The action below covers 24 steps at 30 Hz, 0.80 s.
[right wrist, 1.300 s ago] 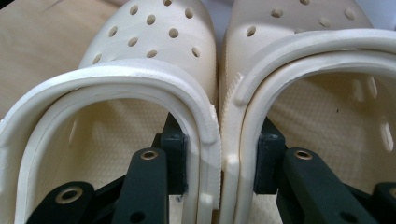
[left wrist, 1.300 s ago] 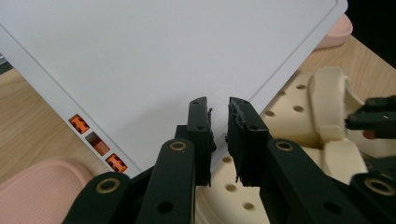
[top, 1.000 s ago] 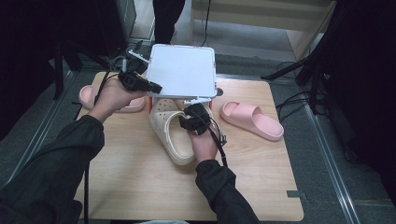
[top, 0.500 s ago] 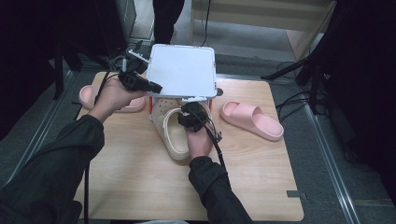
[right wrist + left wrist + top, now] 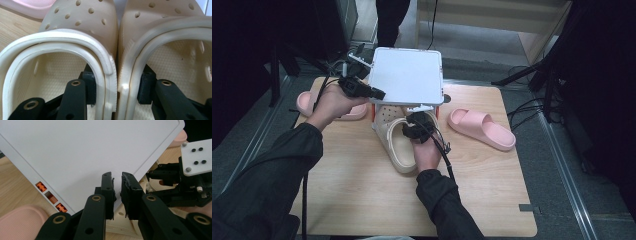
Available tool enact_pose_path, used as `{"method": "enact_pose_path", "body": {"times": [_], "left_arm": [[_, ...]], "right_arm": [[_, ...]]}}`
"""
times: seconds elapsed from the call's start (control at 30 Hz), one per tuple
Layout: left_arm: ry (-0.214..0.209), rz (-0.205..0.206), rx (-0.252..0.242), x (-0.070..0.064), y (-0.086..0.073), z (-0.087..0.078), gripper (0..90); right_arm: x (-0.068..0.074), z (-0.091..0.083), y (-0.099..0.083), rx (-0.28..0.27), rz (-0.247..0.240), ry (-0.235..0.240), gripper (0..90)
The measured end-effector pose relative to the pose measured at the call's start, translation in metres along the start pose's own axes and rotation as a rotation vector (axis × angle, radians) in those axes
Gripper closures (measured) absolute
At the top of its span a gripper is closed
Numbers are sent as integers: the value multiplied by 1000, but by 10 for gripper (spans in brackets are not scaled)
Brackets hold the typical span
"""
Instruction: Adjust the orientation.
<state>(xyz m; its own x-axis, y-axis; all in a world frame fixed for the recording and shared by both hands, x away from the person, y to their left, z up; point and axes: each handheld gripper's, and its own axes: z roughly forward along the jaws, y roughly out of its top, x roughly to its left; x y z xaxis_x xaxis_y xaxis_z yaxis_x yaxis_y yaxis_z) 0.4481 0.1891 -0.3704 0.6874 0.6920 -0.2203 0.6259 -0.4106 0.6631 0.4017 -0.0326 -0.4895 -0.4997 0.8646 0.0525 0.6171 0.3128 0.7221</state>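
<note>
The cream clogs (image 5: 112,50) lie side by side, toes under the white lid (image 5: 407,75). The right gripper (image 5: 116,85) pinches their inner walls together; the left gripper (image 5: 117,192) clamps the lid's edge. Keep the lid high and slide slowly.

The white lid (image 5: 407,75) hides the clogs' (image 5: 398,142) toes — pink slipper (image 5: 327,111) half behind the hand.

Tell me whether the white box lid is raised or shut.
Raised: the left claw grips the white lid at its edge, holding it above the cream clogs, which the right claw pinches together.
</note>
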Motion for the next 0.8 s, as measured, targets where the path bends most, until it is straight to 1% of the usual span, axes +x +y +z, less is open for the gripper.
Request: {"method": "enact_pose_path", "body": {"times": [0.1,0.17,0.27,0.33,0.4,0.43,0.5,0.6,0.67,0.73,0.8], "left_arm": [[0,0,1,0,0,0,799],[2,-2,5,0,0,0,799],[-12,-13,8,1,1,0,805],[-15,-17,5,1,1,1,809],[-12,-14,7,1,1,0,809],[-9,-15,8,1,1,0,809],[-9,-19,7,1,0,0,809],[-7,-16,8,0,0,0,809],[-6,-15,9,0,0,0,808],[-8,-19,8,1,0,0,808],[-8,-20,6,1,0,0,808]], "right_arm": [[-1,0,-1,0,9,8,628],[0,0,-1,-5,14,-1,644],[-1,1,-1,-18,46,5,645],[-1,2,1,-21,47,3,637],[-1,3,1,-17,37,4,608],[-1,3,1,-14,30,8,590],[-1,2,0,-3,29,20,584],[0,0,-2,7,14,10,571],[-1,-2,-3,13,17,20,537],[-3,-5,-5,17,24,35,527],[-6,-11,-9,7,25,50,517]]}}
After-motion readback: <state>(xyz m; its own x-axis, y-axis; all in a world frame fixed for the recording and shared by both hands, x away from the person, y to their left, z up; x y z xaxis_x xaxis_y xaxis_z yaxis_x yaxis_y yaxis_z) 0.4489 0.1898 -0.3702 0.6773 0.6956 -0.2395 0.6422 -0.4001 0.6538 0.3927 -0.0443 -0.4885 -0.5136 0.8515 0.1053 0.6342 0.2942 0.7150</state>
